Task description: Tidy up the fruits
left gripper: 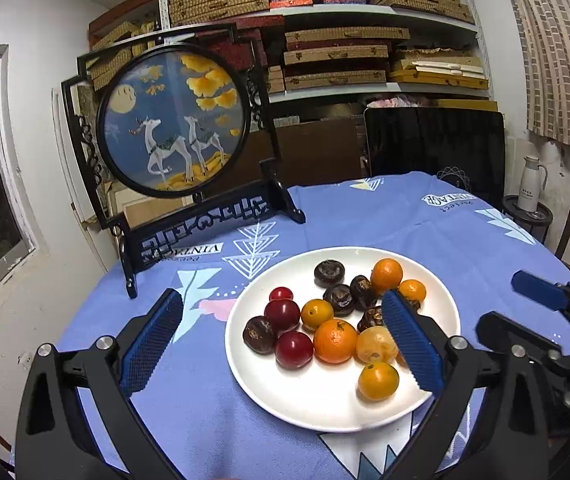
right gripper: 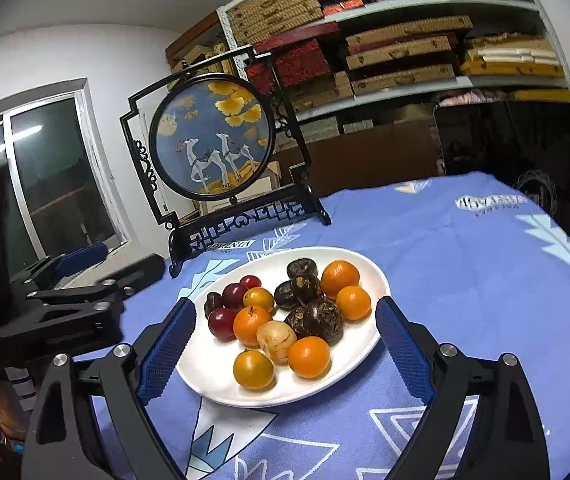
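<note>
White plate [right gripper: 361,354] of fruit | framed deer screen [right gripper: 213,140] behind

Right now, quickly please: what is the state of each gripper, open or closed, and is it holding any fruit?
Left gripper: open, holding nothing, over the round white plate.
Right gripper: open, holding nothing.

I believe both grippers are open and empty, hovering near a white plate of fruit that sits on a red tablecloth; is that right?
Not quite: the tablecloth is blue with pale patterns, not red, as the right wrist view shows. The rest holds: the left gripper and right gripper are both open and empty near the white plate of fruit.
</note>
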Action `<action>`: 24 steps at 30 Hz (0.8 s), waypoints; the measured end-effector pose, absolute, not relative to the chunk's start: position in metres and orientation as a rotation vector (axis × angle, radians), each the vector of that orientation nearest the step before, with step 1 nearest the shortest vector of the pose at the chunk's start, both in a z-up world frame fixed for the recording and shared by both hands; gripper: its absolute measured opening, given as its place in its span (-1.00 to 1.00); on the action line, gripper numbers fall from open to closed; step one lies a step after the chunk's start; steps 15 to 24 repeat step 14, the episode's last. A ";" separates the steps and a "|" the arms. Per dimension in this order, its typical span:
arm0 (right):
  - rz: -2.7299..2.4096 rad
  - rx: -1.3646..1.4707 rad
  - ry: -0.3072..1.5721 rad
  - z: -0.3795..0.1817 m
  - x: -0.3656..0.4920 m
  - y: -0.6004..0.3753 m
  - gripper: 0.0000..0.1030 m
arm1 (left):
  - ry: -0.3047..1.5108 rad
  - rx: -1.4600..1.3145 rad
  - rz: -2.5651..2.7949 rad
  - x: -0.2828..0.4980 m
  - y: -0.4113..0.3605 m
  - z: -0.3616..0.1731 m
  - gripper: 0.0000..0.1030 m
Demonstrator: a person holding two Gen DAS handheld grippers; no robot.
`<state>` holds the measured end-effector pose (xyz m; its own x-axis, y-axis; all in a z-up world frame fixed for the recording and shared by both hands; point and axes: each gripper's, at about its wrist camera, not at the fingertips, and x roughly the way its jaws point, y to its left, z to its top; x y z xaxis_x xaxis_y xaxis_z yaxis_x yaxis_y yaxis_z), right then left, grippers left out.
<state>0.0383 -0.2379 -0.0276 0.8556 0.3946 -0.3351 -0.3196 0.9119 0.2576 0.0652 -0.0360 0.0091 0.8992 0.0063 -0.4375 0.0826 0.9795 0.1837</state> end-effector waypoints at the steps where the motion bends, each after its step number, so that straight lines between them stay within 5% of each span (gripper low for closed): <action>1: 0.365 0.189 0.370 -0.025 0.035 -0.237 0.79 | 0.459 0.195 -0.043 0.067 -0.035 0.007 0.89; 7: 0.331 0.169 0.263 -0.015 0.020 -0.234 0.89 | 0.482 0.102 -0.071 0.080 -0.022 -0.007 0.89; 24: 0.312 0.107 0.325 -0.022 0.029 -0.225 0.91 | 0.479 0.119 -0.014 0.085 -0.016 -0.018 0.89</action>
